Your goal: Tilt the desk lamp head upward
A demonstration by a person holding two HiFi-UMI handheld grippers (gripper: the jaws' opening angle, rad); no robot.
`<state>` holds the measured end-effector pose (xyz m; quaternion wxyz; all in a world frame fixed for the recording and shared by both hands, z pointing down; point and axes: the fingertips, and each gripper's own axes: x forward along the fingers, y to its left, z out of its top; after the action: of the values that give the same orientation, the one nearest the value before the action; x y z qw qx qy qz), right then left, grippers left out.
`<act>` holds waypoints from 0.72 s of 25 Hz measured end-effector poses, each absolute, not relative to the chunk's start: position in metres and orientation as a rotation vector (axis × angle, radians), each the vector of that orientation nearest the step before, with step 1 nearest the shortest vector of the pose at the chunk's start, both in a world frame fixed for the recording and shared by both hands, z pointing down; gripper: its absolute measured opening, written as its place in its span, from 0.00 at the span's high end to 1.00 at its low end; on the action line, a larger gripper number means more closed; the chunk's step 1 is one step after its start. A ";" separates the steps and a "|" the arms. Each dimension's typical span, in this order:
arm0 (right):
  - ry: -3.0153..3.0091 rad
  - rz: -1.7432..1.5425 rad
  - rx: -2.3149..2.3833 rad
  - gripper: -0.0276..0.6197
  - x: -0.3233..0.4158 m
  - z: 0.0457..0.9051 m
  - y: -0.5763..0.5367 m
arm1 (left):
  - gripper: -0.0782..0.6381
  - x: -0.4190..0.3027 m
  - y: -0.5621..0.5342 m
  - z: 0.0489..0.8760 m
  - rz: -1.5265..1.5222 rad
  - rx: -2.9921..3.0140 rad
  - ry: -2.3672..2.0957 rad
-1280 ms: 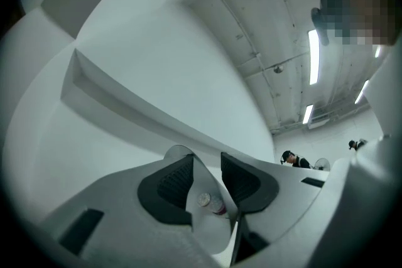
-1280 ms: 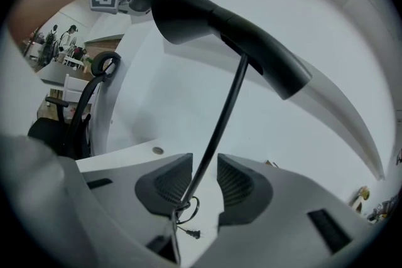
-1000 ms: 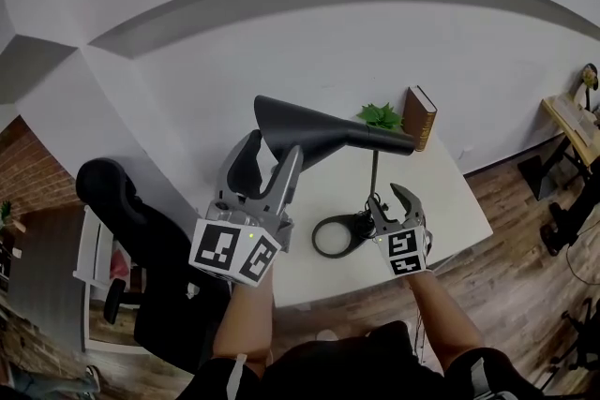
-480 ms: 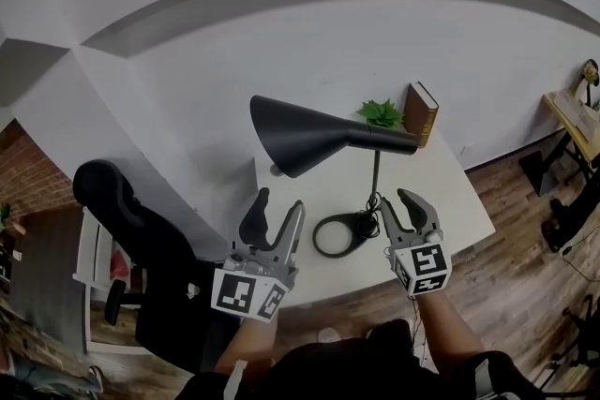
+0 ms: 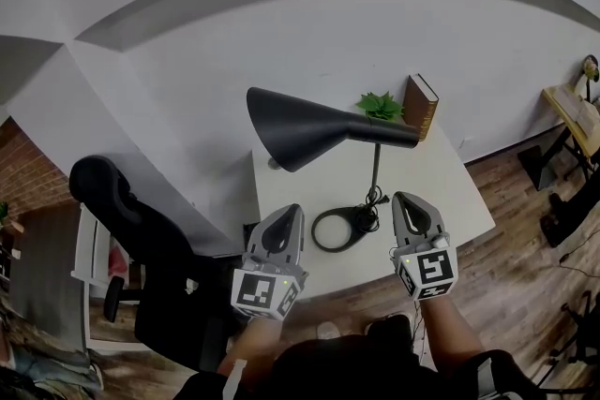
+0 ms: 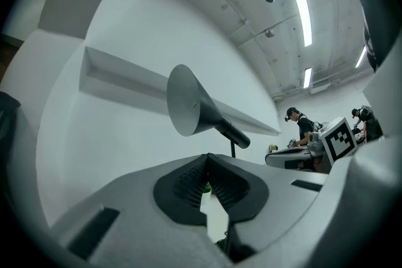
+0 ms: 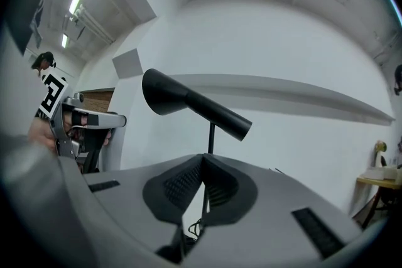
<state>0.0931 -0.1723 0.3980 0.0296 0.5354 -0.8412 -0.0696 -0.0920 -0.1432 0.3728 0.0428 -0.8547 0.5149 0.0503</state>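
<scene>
The left gripper (image 5: 285, 218) has dropped away from the matte black cone-shaped lamp head (image 5: 298, 128), which it flanked with wide jaws a second ago. Its jaws have just been closing and now meet tip to tip with nothing between them. The right gripper (image 5: 410, 201) has done the same, its ribbed pads (image 7: 188, 184) pressed together on empty air. The lamp head now hangs above and well beyond both sets of fingertips, touched by neither, its wide mouth raised higher than its narrow tail. The black ring-shaped lamp base (image 5: 335, 229) lies on the white desk top (image 5: 455, 192) between the two grippers, just past their tips. The tilt looks finished, with both hands withdrawn to the near desk edge.
</scene>
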 end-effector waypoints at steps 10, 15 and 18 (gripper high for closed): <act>-2.573 -0.204 1.650 0.96 0.095 0.400 -0.169 | 0.88 -0.087 -0.144 0.379 0.165 -2.654 1.580; -2.570 -0.201 1.647 0.96 0.093 0.400 -0.168 | 0.88 -0.088 -0.144 0.374 0.189 -2.653 1.578; -2.572 -0.201 1.644 0.96 0.091 0.401 -0.166 | 0.88 -0.091 -0.144 0.371 0.200 -2.641 1.588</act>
<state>0.0914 -0.1663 0.4013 0.0412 0.5370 -0.8400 -0.0656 -0.0911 -0.1439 0.3713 0.0268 -0.8549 0.5141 0.0648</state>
